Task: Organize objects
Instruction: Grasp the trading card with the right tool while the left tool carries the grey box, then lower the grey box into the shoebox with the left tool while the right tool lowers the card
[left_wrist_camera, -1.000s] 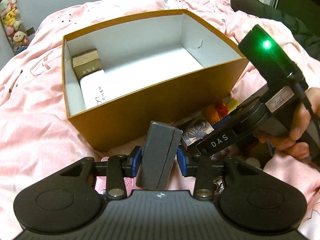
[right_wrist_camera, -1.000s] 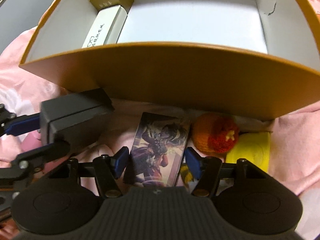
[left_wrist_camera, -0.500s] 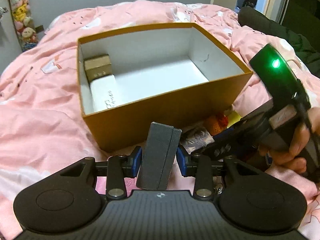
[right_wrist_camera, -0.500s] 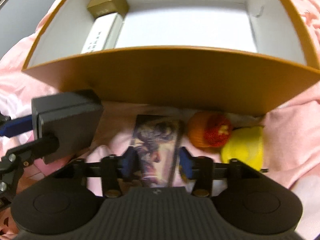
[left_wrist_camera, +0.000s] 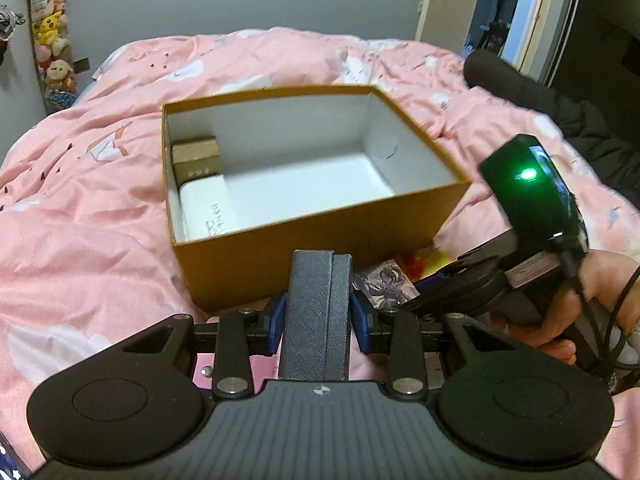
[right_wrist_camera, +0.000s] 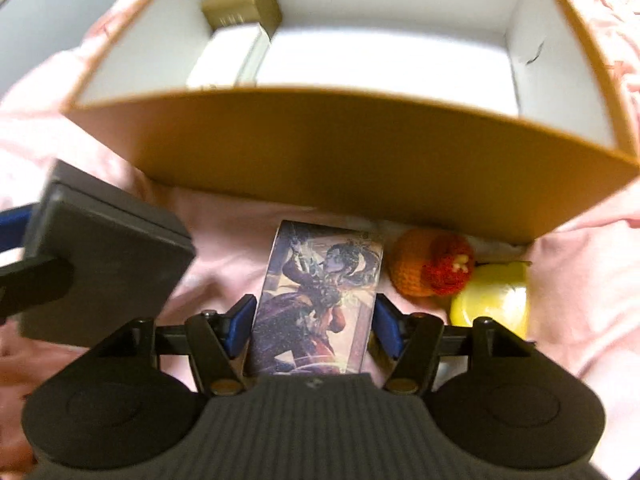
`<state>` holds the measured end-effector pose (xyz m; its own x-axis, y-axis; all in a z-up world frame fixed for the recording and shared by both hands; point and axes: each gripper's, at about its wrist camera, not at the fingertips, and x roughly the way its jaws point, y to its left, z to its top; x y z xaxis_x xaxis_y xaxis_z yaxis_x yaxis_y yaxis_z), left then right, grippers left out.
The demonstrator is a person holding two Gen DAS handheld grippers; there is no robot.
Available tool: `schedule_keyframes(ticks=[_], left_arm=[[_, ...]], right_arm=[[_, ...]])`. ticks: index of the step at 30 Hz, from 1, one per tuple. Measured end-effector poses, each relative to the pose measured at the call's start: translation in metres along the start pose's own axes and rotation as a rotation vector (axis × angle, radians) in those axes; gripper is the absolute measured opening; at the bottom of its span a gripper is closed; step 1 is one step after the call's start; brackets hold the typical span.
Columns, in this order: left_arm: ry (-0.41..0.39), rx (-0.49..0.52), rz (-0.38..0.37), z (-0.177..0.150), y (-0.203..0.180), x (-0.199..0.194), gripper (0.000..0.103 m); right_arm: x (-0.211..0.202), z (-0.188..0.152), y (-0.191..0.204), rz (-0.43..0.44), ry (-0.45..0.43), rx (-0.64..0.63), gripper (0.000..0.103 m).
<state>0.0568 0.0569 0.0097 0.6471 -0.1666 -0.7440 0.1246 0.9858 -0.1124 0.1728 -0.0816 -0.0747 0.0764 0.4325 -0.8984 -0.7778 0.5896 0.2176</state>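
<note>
Both grippers sit higher than a second ago: the open box looks smaller and further ahead in each view, more bedding shows around it, and the right one's illustrated card has come up with it.

Left wrist view: left gripper [left_wrist_camera: 319, 318] is clamped on one dark grey textured case [left_wrist_camera: 316, 314], held upright on edge, blue pads pressing both flat sides; its jaws have just been closing a little further onto it. Straight ahead, one tan cardboard box [left_wrist_camera: 320, 236] with white inside, no lid, resting on a pink patterned duvet [left_wrist_camera: 88, 216]. Two items inside, both in the far-left corner: one small brown carton [left_wrist_camera: 197, 157] and one white rounded box [left_wrist_camera: 204, 210] touching it on the near side. The box's near wall stands between the case and the interior. To the right, a hand [left_wrist_camera: 600, 300] grips the other unit, whose green LED is lit.

Right wrist view: right gripper [right_wrist_camera: 315, 326] has one glossy illustrated card [right_wrist_camera: 318, 300] between its blue pads, long axis pointing ahead; jaws have just opened slightly and I cannot tell whether the pads press it. Ahead-right of the fingers, on the duvet against the box wall: one orange-and-red crocheted ball [right_wrist_camera: 430, 266] and one smooth yellow round object [right_wrist_camera: 494, 298], touching each other. The grey case is at left. Box wall again blocks the way ahead.
</note>
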Motion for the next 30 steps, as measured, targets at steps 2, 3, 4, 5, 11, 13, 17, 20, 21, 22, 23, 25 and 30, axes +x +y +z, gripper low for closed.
schedule_keyframes(ticks=[2, 3, 4, 5, 11, 13, 17, 20, 21, 22, 23, 25, 30], left_arm=[[-0.02, -0.01, -0.029, 0.004, -0.001, -0.01, 0.039], [-0.031, -0.013, -0.043, 0.006, -0.002, -0.014, 0.039], [-0.042, -0.015, -0.055, 0.009, -0.003, -0.019, 0.039], [-0.055, -0.013, -0.066, 0.012, -0.004, -0.024, 0.039], [-0.136, 0.046, -0.065, 0.048, -0.004, -0.047, 0.039], [-0.162, 0.065, -0.047, 0.065, -0.001, -0.048, 0.039], [-0.202, 0.139, 0.012, 0.095, 0.002, -0.039, 0.039], [-0.181, 0.207, 0.05, 0.11, 0.003, -0.016, 0.039], [-0.165, 0.239, 0.062, 0.115, 0.002, -0.005, 0.039], [-0.151, 0.269, 0.07, 0.116, 0.001, 0.005, 0.039], [-0.127, 0.304, 0.074, 0.119, 0.0, 0.018, 0.039], [-0.084, 0.375, 0.067, 0.121, -0.002, 0.042, 0.039], [0.043, 0.544, 0.079, 0.115, -0.002, 0.106, 0.039]], right_arm=[[-0.021, -0.003, -0.007, 0.046, -0.027, 0.022, 0.064], [-0.029, -0.004, -0.012, 0.07, -0.034, 0.036, 0.064], [-0.039, -0.005, -0.016, 0.099, -0.044, 0.049, 0.064], [-0.049, -0.006, -0.021, 0.123, -0.058, 0.064, 0.064], [-0.107, 0.008, -0.038, 0.201, -0.177, 0.083, 0.064], [-0.122, 0.018, -0.04, 0.23, -0.218, 0.09, 0.064], [-0.138, 0.048, -0.044, 0.226, -0.279, 0.084, 0.064], [-0.13, 0.07, -0.05, 0.204, -0.282, 0.09, 0.064], [-0.125, 0.075, -0.051, 0.2, -0.271, 0.099, 0.064], [-0.115, 0.082, -0.052, 0.196, -0.259, 0.106, 0.064], [-0.104, 0.089, -0.054, 0.189, -0.24, 0.116, 0.064], [-0.094, 0.095, -0.064, 0.173, -0.199, 0.131, 0.064], [-0.048, 0.107, -0.08, 0.147, -0.084, 0.175, 0.064]])
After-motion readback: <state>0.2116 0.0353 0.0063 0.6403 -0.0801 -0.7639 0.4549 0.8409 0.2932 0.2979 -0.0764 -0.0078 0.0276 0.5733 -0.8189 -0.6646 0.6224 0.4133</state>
